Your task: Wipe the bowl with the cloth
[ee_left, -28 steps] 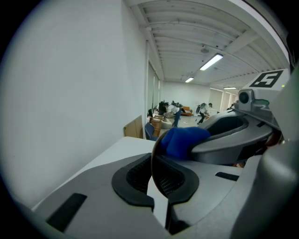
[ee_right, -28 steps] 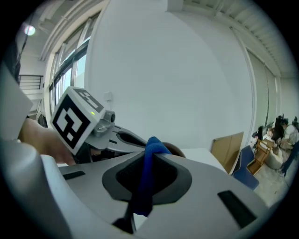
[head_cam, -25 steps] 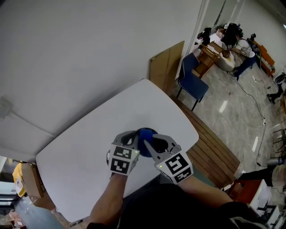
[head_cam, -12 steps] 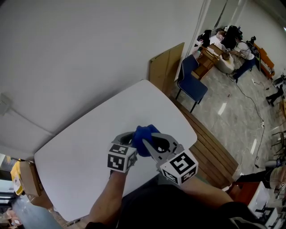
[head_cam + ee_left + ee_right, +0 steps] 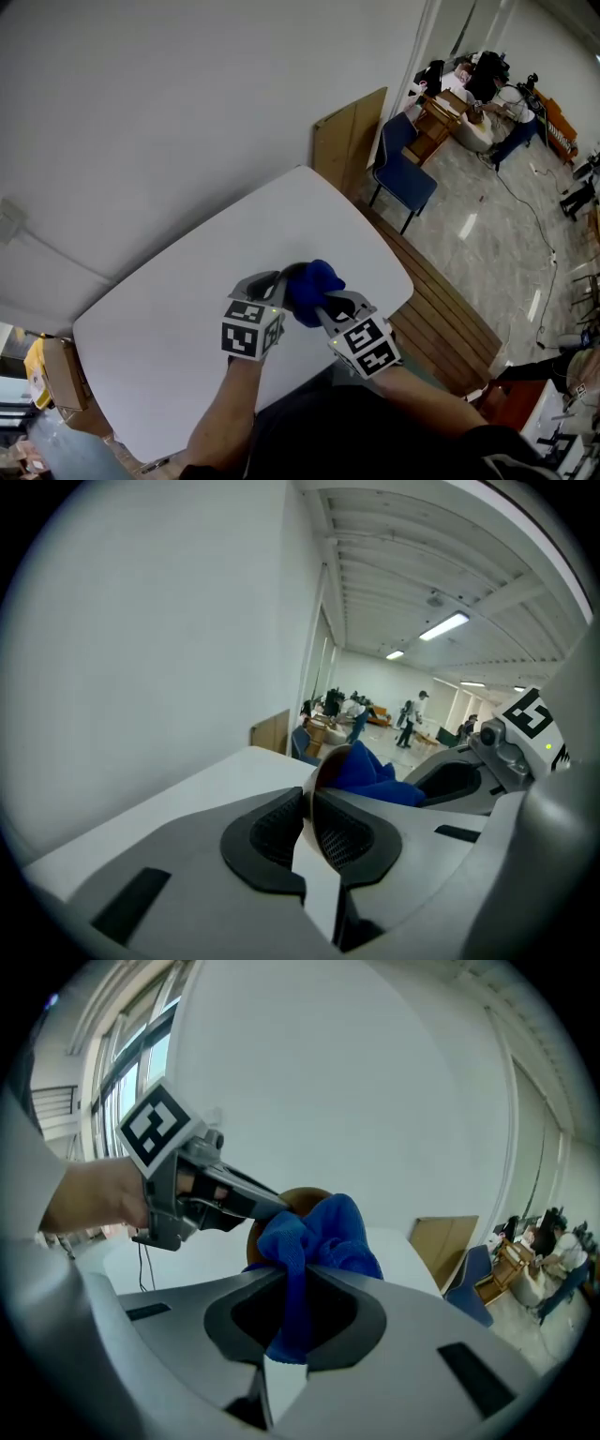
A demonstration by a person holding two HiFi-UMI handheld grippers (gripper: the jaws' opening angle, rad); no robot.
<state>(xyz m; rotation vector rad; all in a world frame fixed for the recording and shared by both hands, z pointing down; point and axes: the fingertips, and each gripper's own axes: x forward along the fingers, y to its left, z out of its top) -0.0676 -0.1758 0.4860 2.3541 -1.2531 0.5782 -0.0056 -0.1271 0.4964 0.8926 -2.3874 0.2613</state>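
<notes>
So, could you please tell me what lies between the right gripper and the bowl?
The blue cloth: the right gripper clamps it, and it bunches against the brown bowl, as the right gripper view shows.

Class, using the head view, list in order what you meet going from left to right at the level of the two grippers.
Cardboard box → left gripper → cloth → right gripper → wooden slats
</notes>
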